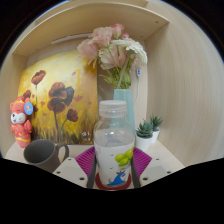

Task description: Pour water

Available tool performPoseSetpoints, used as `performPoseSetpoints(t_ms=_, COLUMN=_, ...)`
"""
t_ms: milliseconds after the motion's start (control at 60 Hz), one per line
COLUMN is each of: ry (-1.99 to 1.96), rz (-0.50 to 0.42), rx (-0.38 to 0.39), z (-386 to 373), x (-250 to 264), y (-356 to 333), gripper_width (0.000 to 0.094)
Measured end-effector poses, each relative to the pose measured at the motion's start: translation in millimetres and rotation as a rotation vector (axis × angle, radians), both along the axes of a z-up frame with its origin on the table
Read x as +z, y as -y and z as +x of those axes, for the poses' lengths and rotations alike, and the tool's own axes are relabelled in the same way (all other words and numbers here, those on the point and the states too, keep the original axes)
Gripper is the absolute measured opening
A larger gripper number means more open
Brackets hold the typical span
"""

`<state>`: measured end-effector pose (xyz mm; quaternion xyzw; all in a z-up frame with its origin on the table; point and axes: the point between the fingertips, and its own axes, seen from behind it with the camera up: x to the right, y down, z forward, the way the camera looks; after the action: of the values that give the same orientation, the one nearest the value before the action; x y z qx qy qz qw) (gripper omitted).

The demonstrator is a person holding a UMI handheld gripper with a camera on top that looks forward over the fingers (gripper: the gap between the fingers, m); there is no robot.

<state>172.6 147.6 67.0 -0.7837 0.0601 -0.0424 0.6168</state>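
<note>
A clear plastic water bottle (114,140) with a white cap and a green-and-blue label stands upright between my gripper's (114,166) fingers. The pink pads (87,158) flank it, and the dark finger edges lie against both of its sides, so the gripper is shut on it. A red ring (101,184) shows at the bottle's base; I cannot tell whether the bottle rests on it. A grey mug (42,154) stands on the white table (168,160) to the left of the bottle, open side up.
Behind the bottle is a pale blue vase (124,100) with pink flowers (113,48). A small potted succulent (148,131) stands to the right. A poppy painting (60,100) and a red toy figure (20,120) are at the back left. Wooden walls enclose the nook.
</note>
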Motion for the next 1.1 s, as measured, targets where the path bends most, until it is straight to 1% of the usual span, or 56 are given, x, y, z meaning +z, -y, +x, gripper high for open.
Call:
performPoseSetpoints(t_ms=83, ry=-0.012, rz=-0.029, rx=-0.005, z=1, x=-5, y=4, gripper_width=0.0592)
performPoseSetpoints(t_ms=217, ry=-0.03, rz=-0.086, rx=-0.042, z=7, x=-10, y=26, gripper_width=0.0785)
performPoseSetpoints(t_ms=267, ry=-0.025, rz=-0.106, rx=-0.057, z=8, x=-12, y=41, gripper_width=0.0822)
performPoseSetpoints(t_ms=417, ry=-0.011, rz=-0.217, rx=-0.07, z=-6, x=-21, y=105, gripper_width=0.0833)
performPoseSetpoints(t_ms=500, ry=-0.031, rz=-0.277, rx=-0.06, z=-28, x=-21, y=144, gripper_width=0.083)
performPoseSetpoints(t_ms=583, ry=-0.042, rz=-0.328, rx=-0.047, z=-57, x=-12, y=178, gripper_width=0.0828)
performPoseSetpoints(t_ms=700, ry=-0.057, rz=-0.359, rx=-0.023, z=-102, x=13, y=208, gripper_width=0.0825)
performPoseSetpoints(t_ms=783, ry=-0.059, rz=-0.361, rx=-0.005, z=-131, x=37, y=215, gripper_width=0.0835)
performPoseSetpoints(t_ms=833, ry=-0.078, rz=-0.355, rx=-0.003, z=-146, x=54, y=217, gripper_width=0.0851)
performPoseSetpoints(t_ms=917, ry=-0.127, rz=-0.344, rx=-0.004, z=-164, x=80, y=216, gripper_width=0.0853)
performPoseSetpoints(t_ms=1100, ry=-0.036, rz=-0.262, rx=-0.008, z=-176, x=145, y=206, gripper_width=0.0843)
